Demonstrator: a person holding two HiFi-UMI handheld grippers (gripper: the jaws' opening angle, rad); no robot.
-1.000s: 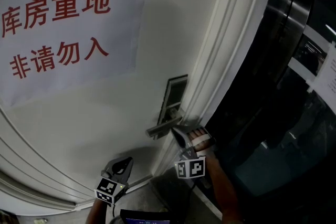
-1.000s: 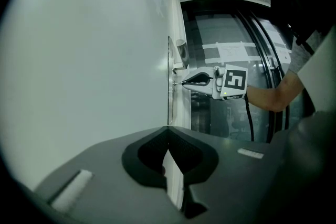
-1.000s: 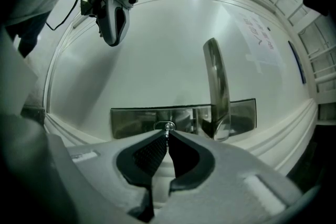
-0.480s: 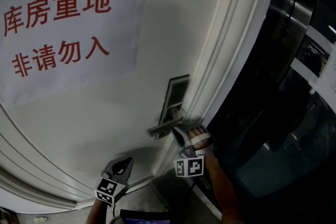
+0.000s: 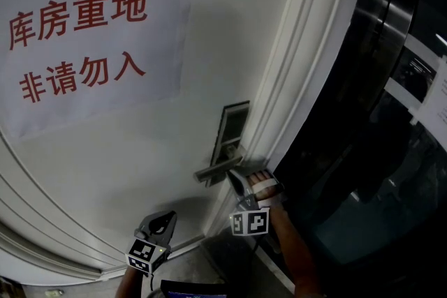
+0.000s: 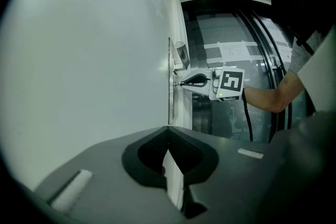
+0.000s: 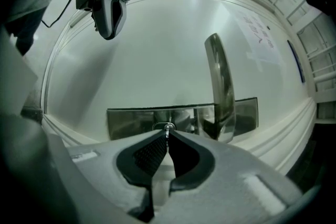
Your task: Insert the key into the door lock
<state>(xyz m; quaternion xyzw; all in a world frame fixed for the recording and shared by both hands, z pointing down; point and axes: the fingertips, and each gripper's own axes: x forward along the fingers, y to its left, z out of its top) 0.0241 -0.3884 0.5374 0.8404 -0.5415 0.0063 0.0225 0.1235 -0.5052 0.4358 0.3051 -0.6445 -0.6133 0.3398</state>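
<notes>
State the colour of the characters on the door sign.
Red characters; the head view shows them best.

My head view looks steeply down the door (image 5: pixel 140 150). Left gripper view sights along it from afar, right gripper view faces it close. All share the lock plate (image 5: pixel 234 125).

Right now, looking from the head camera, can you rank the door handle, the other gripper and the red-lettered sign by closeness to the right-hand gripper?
1. Door handle: just left of the right gripper, which pinches the key.
2. Left gripper: lower left, apart.
3. Red-lettered sign: high up, far upper left.
</notes>
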